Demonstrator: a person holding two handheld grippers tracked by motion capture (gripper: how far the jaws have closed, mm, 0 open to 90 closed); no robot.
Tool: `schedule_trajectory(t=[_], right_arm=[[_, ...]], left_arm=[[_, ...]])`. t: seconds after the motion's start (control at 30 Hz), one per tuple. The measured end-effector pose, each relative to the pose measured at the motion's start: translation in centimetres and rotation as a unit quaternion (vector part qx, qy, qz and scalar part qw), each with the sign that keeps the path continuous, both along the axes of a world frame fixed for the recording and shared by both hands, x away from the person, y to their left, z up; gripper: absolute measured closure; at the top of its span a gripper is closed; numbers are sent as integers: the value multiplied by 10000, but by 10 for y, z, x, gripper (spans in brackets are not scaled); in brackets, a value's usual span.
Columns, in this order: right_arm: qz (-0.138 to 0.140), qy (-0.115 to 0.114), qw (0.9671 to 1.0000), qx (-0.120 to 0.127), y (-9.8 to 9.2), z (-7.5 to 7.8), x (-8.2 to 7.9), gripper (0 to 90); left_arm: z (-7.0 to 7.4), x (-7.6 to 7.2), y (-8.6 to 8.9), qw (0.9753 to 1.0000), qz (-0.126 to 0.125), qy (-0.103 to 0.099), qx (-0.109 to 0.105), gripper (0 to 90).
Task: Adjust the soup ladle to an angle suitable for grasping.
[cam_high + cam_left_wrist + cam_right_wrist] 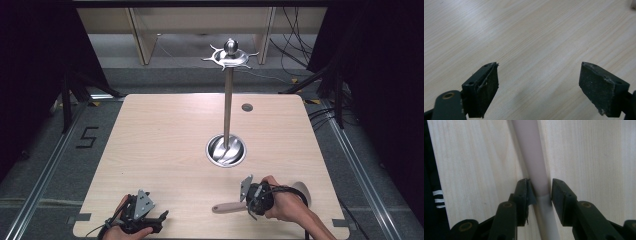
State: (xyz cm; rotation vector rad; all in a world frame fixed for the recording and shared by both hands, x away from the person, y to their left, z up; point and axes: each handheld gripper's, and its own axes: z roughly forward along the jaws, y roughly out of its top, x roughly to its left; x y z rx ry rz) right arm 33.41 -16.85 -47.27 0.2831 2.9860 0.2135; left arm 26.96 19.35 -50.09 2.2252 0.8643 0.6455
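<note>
My right gripper sits at the table's five o'clock, its jaws narrowed around the pinkish handle of a utensil lying flat on the wood; one pad touches it. My left gripper is at seven o'clock, jaws wide, holding nothing. The metal stand rises near twelve o'clock of the utensil.
</note>
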Motion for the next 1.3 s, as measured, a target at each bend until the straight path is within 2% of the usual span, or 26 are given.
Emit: schedule_trajectory(t=[0.07,0.13,0.17,0.37,0.4,0.47,0.53,0.63,0.67,0.7,0.77,0.8,0.83,0.87,0.9,0.93,0.97,1.0,1.03,1.07,1.1,1.13,1.17,1.23,1.27,1.3], right_arm=[[281,31,9996,-16,-1,-2,4,671],[255,18,9997,-17,-1,-2,4,672],[114,47,9999,-81,0,-1,2,673],[196,82,9997,-115,2,-2,3,685],[77,58,9999,-110,2,-2,1,689],[91,57,9998,-144,2,-2,2,699],[337,94,9993,-163,2,-2,6,710],[321,72,9994,-118,1,-2,7,716],[297,157,9994,17,2,-5,7,720],[297,157,9994,17,2,-5,7,720],[153,212,9996,-68,3,-4,5,724],[350,167,9991,-146,4,-3,7,726],[567,94,9978,-327,5,-1,9,727],[351,188,9991,-170,5,-3,7,729],[351,188,9991,-170,5,-3,7,729],[549,127,9984,-112,5,-5,9,731],[564,23,9978,-359,7,-2,8,737],[533,-78,9979,-358,7,-1,8,743],[247,-98,9987,-425,7,1,6,756],[246,-117,9990,-348,6,2,8,762],[246,-117,9990,-348,6,2,8,762],[131,-128,9992,-357,6,4,7,767],[292,-179,9991,-264,4,7,11,767],[184,-191,9994,-240,4,8,9,767],[225,-215,9993,-217,3,10,10,767],[-65,-270,9995,-171,1,12,7,768]], left_arm=[[2,0,2,9999,-53,26,149,156],[2,0,2,9999,-55,23,146,156],[2,0,2,9999,-54,24,145,156],[2,0,2,9999,-51,30,144,156],[2,0,1,9999,-36,41,111,156],[2,0,2,9999,-47,27,118,156],[2,0,2,9999,-46,26,144,156],[2,0,2,9999,-44,30,119,156],[2,0,1,9999,-38,35,104,156],[2,0,1,9999,-38,35,104,156],[2,0,2,9999,-42,32,111,156],[2,0,2,9999,-37,33,109,156],[2,0,2,9999,-58,17,128,156],[0,0,0,10000,8,-10,-28,156],[0,0,0,10000,8,-10,-28,156],[1,0,1,10000,-18,6,18,156],[2,-1,1,10000,-22,29,77,156],[2,-1,1,10000,-11,20,72,156],[1,-1,1,10000,17,19,25,156],[0,-1,0,10000,24,12,-55,156],[0,-1,0,10000,24,12,-55,156],[1,-1,0,10000,11,6,-15,156],[1,-1,1,10000,31,1,1,156],[2,0,2,9999,-28,26,115,156],[2,0,2,9999,-47,14,127,156],[1,0,1,10000,-22,4,61,156]])
